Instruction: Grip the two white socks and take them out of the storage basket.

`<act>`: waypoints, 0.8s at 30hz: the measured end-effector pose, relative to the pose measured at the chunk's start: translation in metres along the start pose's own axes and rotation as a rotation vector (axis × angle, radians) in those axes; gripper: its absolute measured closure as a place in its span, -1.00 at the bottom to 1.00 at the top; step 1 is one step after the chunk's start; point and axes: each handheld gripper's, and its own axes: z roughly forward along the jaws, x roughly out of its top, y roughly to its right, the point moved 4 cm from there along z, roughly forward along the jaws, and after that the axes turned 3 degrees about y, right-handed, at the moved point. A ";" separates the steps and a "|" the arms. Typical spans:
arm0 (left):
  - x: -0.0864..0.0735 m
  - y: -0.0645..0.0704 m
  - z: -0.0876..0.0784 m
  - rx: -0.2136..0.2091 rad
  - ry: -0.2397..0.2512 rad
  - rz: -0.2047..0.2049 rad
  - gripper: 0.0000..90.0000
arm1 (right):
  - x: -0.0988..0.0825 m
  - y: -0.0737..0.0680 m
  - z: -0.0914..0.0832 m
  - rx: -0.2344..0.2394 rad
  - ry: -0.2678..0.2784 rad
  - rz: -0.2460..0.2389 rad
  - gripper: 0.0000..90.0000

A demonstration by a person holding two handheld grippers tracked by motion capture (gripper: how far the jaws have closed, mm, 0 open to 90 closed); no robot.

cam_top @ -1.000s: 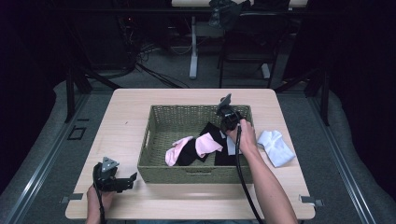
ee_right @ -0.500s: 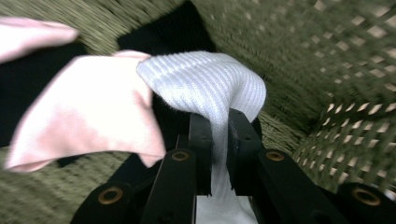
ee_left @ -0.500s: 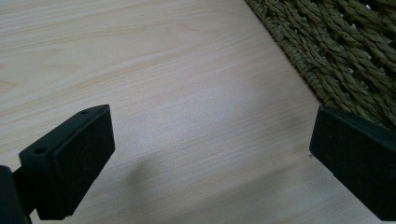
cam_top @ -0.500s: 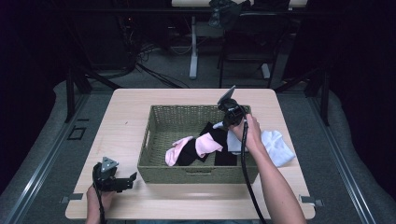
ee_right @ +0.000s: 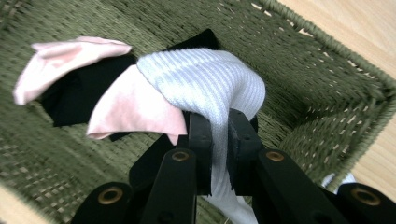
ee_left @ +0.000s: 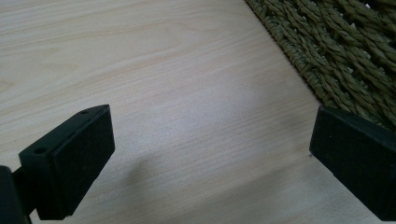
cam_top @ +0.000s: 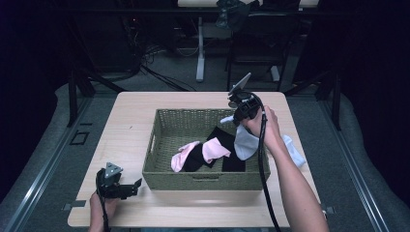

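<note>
Dark floor and table legs fill the top of the high view, too dim to make out well. Lower down sits a light wooden table (cam_top: 130, 116) with a green woven basket (cam_top: 164, 121) in the middle of the frame.

Inside the basket lie two pink socks (cam_top: 215, 149) on top of black socks (cam_top: 232, 162). Part of the black ones is hidden under the pink ones. Another white cloth (cam_top: 295, 150) peeks out at the right, mostly hidden behind the person's arm.

The right gripper (cam_top: 233, 118) is over the upper right part of the basket. Its jaws are pressed together on a white sock (ee_right: 210, 79). The sock hangs down from the jaws, long way up and down in the high view, over the right side of the basket. In the right gripper view its lower end is cut off by the frame edge.

The left gripper (cam_top: 138, 183) rests at the lower left of the high view, on the table just beside the basket's front corner. Its jaws are wide apart and hold nothing; bare wood shows between them.
</note>
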 end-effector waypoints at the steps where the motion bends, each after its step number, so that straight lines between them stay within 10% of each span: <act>1: 0.000 0.000 0.000 0.000 0.000 0.000 -1.00 | 0.001 0.000 -0.005 0.001 -0.002 -0.006 0.83; 24: 0.000 0.000 0.001 0.000 0.002 -0.003 -1.00 | 0.024 -0.018 -0.073 0.011 0.012 -0.067 0.83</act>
